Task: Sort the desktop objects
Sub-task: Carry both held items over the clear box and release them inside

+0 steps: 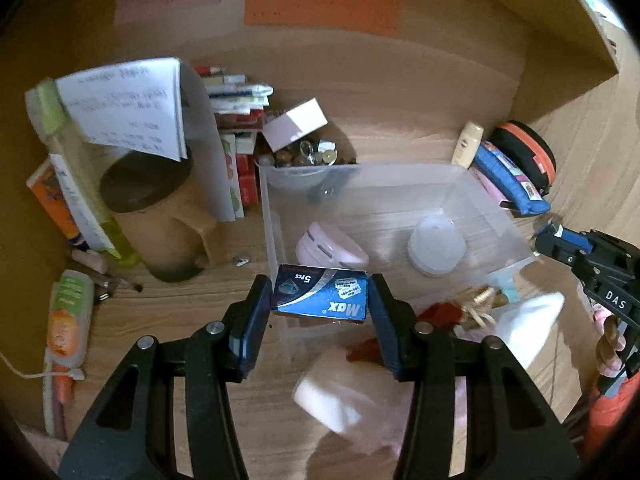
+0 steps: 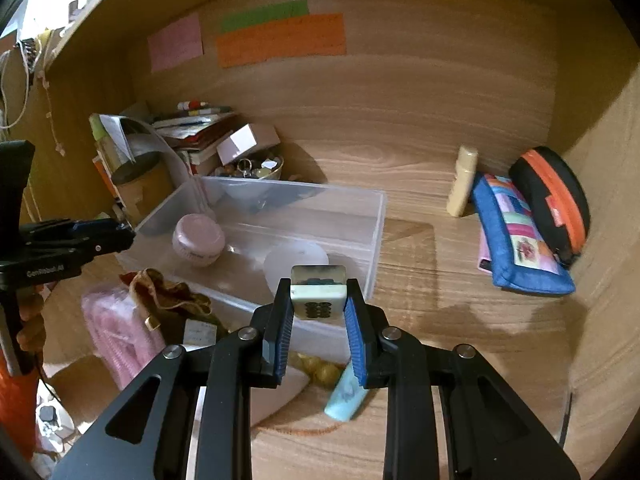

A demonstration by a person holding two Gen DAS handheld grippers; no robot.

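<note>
Because both grippers carry something above a crowded desk, a drop is the main risk. Starting at the left, the left gripper is part-open and clamped on a small blue box by its short ends. If the pads slacken, I judge it would fall on the near wall of the clear bin at twelve o'clock, or bounce outside it. Inside the bin sit a pink jar and a white lid, so a hard release could knock them.

Further right, the right gripper is nearly closed on a pale tile, held only at the fingertips. A twist might tip it out onto the tissue and the teal tube at six o'clock.

Loose clutter lies beside the bin, including a pink cloth. The desk is pale wood grain, enclosed by a wooden back panel bearing coloured notes. A blue pouch rests at three o'clock.
</note>
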